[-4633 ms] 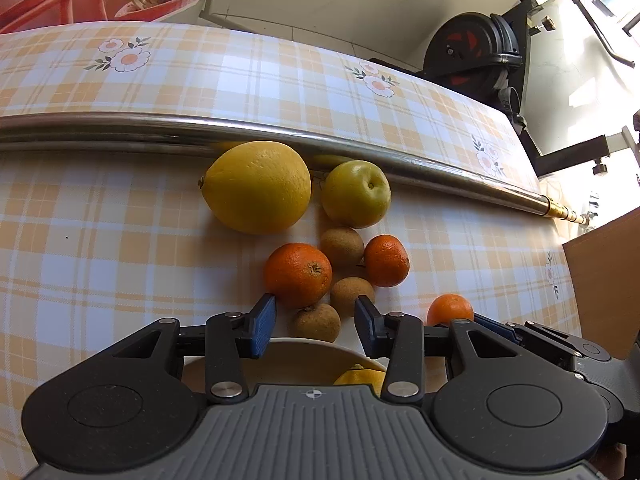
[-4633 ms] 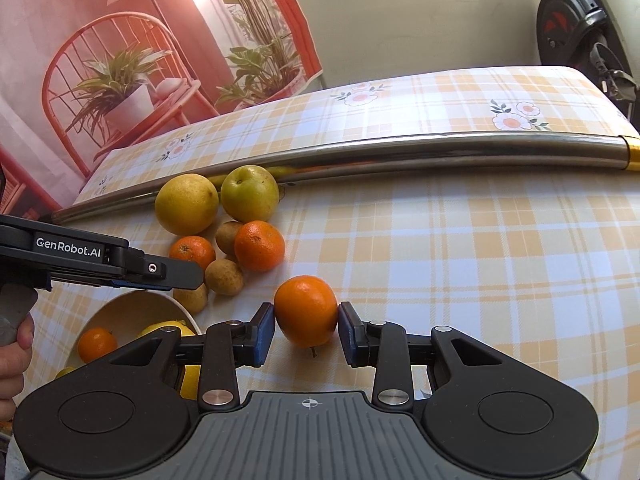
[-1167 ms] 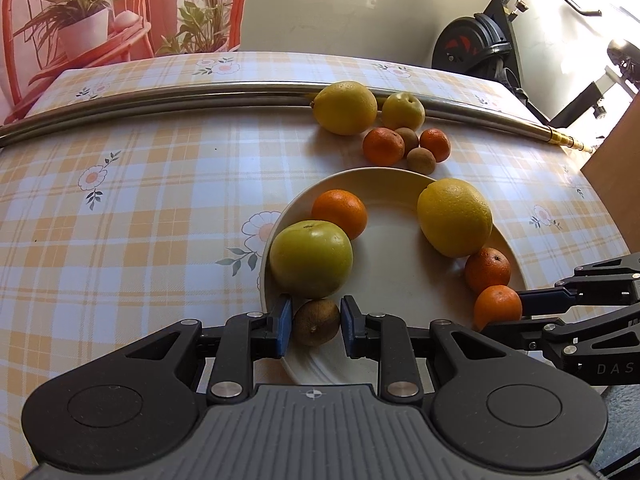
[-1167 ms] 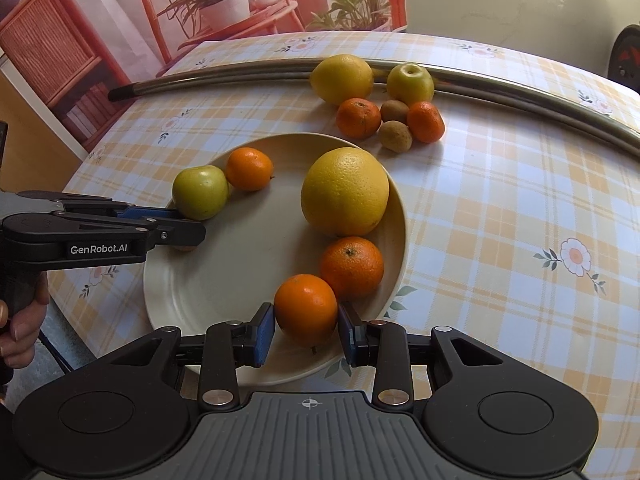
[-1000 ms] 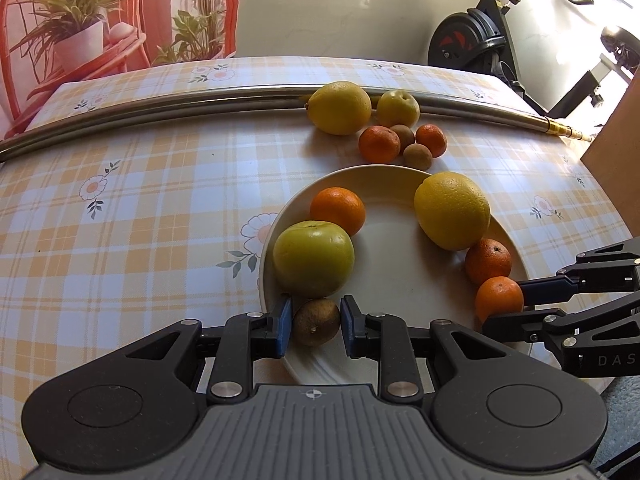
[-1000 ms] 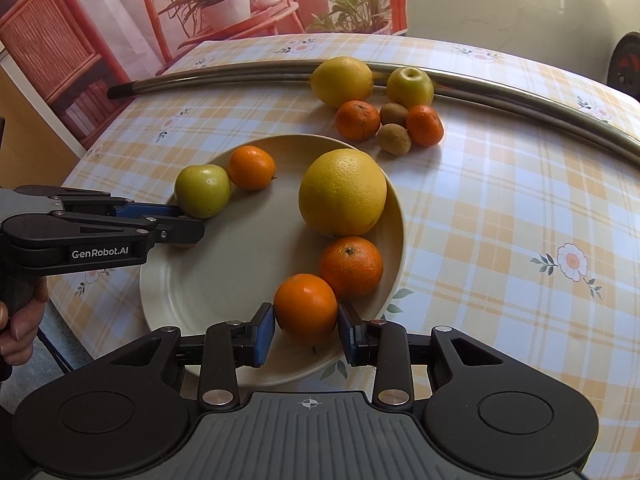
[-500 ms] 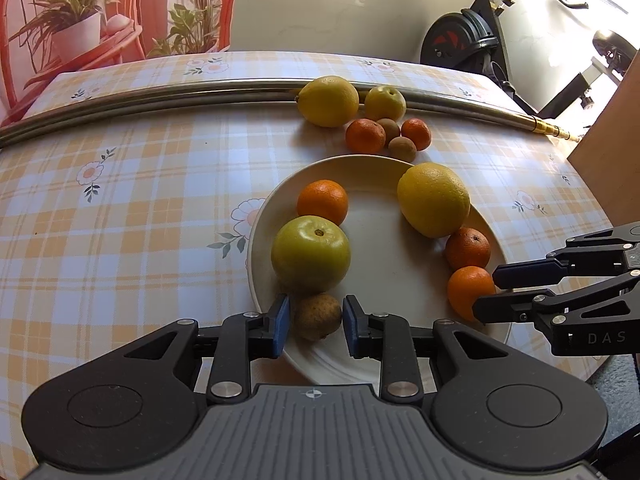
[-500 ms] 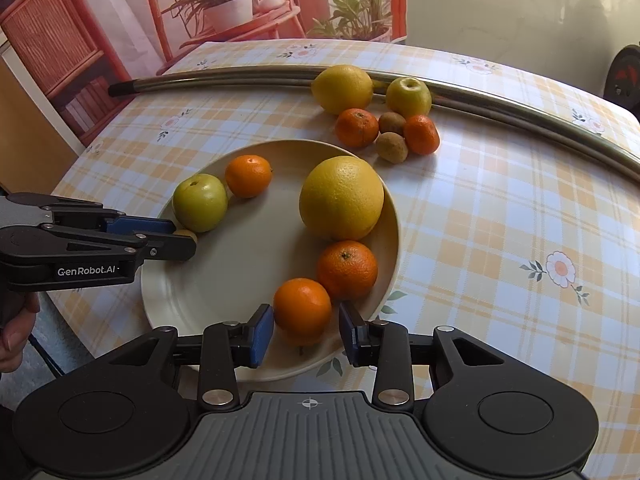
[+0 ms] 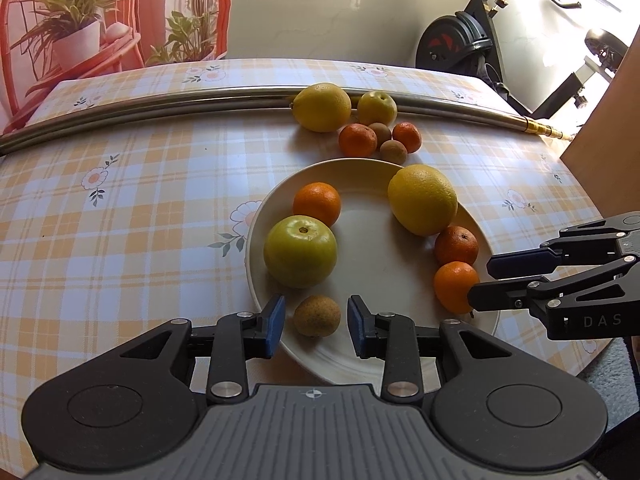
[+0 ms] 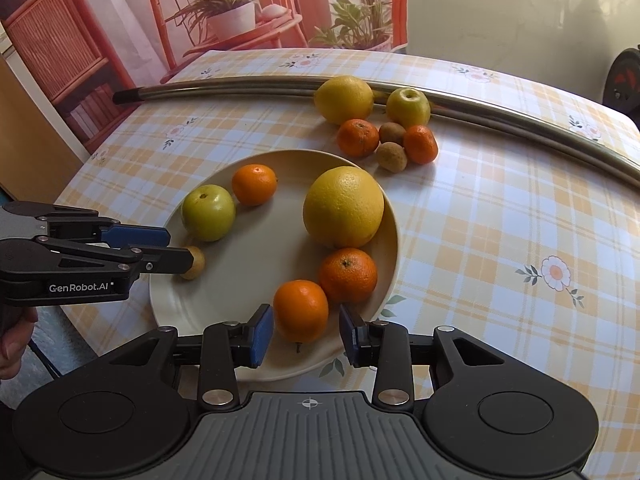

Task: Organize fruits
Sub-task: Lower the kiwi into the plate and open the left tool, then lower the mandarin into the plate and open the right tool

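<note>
Both tongs stand slightly apart: left tongs, opening, flank a round kiwi untouched; right tongs straddle an orange, on the plate near the surface's front edge.

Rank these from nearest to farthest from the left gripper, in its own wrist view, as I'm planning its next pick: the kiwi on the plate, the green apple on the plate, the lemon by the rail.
1. Kiwi: between the opening jaws of the left gripper, untouched.
2. Green apple: just beyond, slightly left.
3. Lemon: far back, against the rail.
</note>
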`<state>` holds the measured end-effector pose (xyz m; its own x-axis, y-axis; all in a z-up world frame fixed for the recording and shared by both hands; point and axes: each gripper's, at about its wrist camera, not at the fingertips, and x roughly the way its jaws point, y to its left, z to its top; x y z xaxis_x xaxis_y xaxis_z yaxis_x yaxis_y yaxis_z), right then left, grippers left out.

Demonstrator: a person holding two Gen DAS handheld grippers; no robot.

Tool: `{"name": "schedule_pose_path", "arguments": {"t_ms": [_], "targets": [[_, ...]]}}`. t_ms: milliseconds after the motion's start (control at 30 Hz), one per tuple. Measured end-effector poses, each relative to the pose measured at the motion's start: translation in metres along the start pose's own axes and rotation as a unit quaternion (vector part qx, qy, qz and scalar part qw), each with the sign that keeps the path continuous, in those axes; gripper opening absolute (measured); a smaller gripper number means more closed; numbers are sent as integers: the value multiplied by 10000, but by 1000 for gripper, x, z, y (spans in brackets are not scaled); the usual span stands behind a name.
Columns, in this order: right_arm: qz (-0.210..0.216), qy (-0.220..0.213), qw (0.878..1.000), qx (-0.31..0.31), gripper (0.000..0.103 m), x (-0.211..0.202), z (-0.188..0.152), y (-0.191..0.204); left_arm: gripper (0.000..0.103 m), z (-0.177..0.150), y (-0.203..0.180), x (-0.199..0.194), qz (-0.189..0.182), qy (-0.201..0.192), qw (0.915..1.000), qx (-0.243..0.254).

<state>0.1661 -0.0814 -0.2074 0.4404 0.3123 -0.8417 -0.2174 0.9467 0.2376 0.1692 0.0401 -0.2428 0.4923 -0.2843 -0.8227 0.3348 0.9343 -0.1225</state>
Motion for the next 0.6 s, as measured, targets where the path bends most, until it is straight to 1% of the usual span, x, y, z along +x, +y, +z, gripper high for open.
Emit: {"name": "schedule_pose_path", "arguments": {"t_ms": [233,600], "targets": [[73,-160,9998,11,33,-9,3,0,37,2,2,-12,-11,-122,9999,-68],[-44,-597,9980,210,33,-24,13,-16,38,17,2,-25,41,-375,9992,-118]]}}
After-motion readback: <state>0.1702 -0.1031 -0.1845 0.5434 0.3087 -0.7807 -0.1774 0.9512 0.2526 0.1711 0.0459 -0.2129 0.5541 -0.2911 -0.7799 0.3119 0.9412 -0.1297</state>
